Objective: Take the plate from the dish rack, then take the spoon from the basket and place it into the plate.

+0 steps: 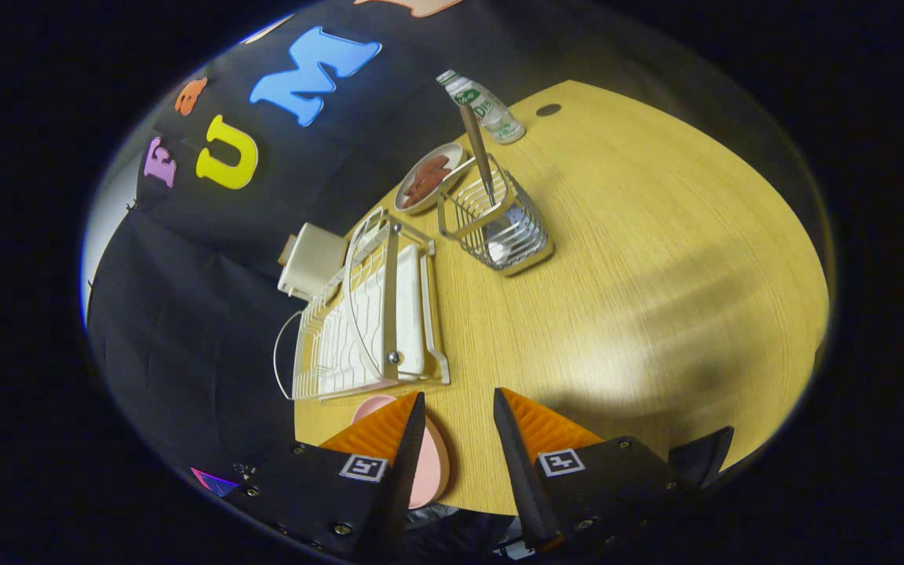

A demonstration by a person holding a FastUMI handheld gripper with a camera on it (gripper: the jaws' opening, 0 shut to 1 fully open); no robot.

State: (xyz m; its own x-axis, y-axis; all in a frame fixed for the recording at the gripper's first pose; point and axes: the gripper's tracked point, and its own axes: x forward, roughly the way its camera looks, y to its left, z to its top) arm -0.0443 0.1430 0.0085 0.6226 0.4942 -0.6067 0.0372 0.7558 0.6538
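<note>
A pink plate (430,463) lies flat on the wooden table (656,259), partly hidden under my left finger. My gripper (458,408) hovers above it, open, with only bare tabletop showing in the gap between the fingers. Just beyond the fingers stands the white wire dish rack (366,322). Farther on is a wire basket (495,224) holding a spoon (478,153) with a long wooden handle that stands upright; its bowl rests low inside the basket.
A shallow dish with reddish-brown food (428,179) sits behind the basket, and a plastic bottle (483,106) lies beyond it. A beige box (312,260) rests behind the rack. A round hole (548,110) marks the table's far side.
</note>
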